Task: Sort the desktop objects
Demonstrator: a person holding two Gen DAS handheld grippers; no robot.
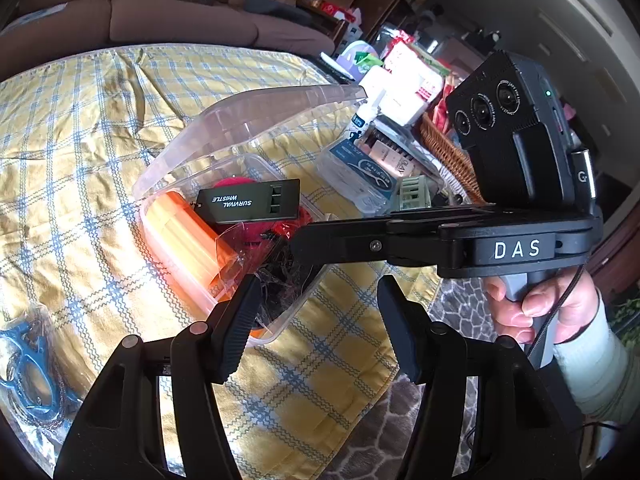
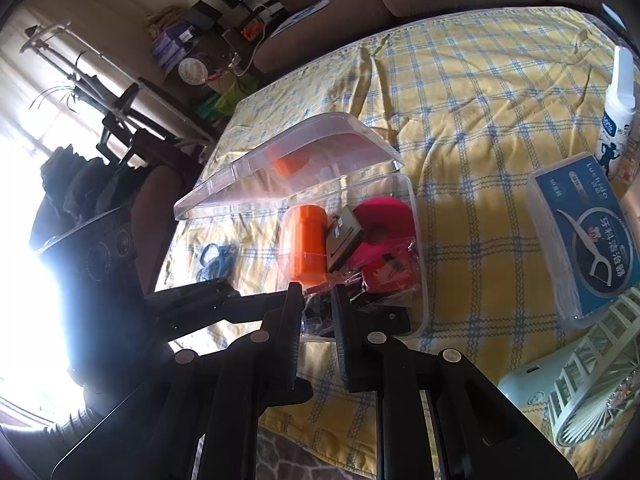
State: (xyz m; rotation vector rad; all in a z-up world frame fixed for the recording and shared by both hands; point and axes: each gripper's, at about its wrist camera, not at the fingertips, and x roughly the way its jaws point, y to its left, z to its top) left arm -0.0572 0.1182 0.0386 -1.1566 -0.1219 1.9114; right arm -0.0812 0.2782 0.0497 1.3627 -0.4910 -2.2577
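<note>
A clear plastic box [image 1: 276, 322] [image 2: 420, 280] with its hinged lid [image 1: 256, 120] [image 2: 288, 168] up sits on the yellow checked cloth. It holds an orange container [image 1: 188, 236] [image 2: 306, 244], a black survival whistle [image 1: 250, 200] [image 2: 344, 240] and a pink item [image 2: 384, 216]. My right gripper [image 2: 316, 300] [image 1: 290, 242] is nearly shut on a clear bag of dark items [image 1: 280, 276] [image 2: 316, 312] over the box's near end. My left gripper [image 1: 316, 292] is open and empty just in front of the box.
A blue item in a bag [image 1: 28, 364] [image 2: 216, 260] lies left of the box. A floss-pick box [image 2: 580, 236] [image 1: 360, 176], a white bottle [image 2: 618, 108], a pale green fan [image 2: 580, 376] and a wicker basket [image 1: 448, 152] stand to the right. A sofa [image 1: 160, 16] is behind.
</note>
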